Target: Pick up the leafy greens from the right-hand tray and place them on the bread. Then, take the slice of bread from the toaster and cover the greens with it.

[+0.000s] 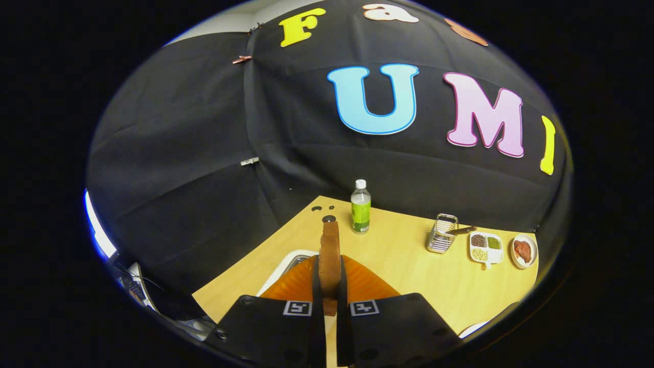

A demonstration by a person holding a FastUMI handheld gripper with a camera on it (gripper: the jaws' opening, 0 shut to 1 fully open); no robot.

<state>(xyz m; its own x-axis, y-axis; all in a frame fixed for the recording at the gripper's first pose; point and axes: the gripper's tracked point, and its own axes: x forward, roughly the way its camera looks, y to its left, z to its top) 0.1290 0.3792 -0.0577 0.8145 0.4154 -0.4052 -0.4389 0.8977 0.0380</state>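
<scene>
Two black fingers (310,286) of the gripper (329,286) stand nearly closed at the bottom centre of the frame, pressed on either side of a brown slice of bread (330,255) that sticks up on edge between them. The slice rises above the fingertips toward the middle of the frame, in front of an orange-lit toaster (368,283) with a white rim at lower centre. The wooden table (409,266) spreads across the lower right. Beyond the bread, near the table's far edge, stands a clear bottle (360,207) with a green label and white cap. Further right sits a small wire rack (442,234) with a dark utensil resting across it, then a white divided dish (486,248) holding small heaps of brown, green and pale bits, and a little round plate (524,250) with something reddish on it.
</scene>
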